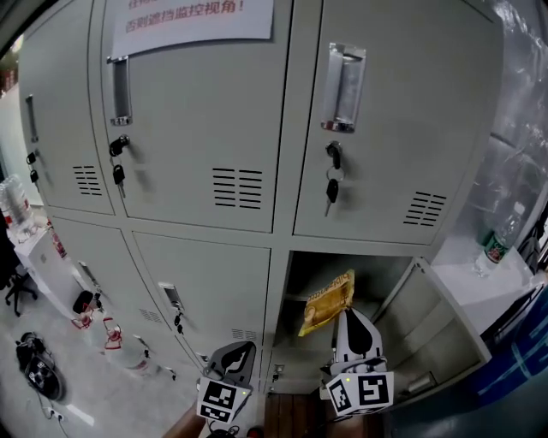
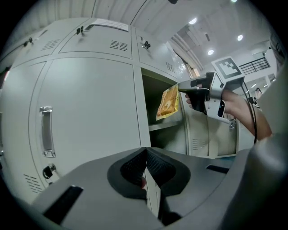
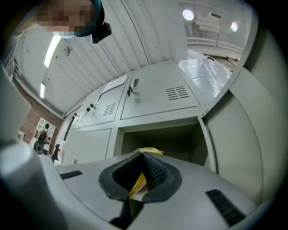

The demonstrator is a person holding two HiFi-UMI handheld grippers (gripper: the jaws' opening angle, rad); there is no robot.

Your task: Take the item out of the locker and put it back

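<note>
1 green-label bottle (image 1: 495, 244) far R; paper notice (image 1: 193, 19) top L.

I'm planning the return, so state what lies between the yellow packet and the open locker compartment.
Nothing: the right gripper view shows bare air between the yellow packet, pinched in the right tongs, and the open locker compartment.

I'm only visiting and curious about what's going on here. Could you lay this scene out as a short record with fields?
Setting: grey lockers
Open part: lower right compartment, its door swung out
Item: yellow packet, at that opening
Right gripper: shut on the yellow packet
Left gripper: shut, nothing in it, facing the closed locker next door
</note>
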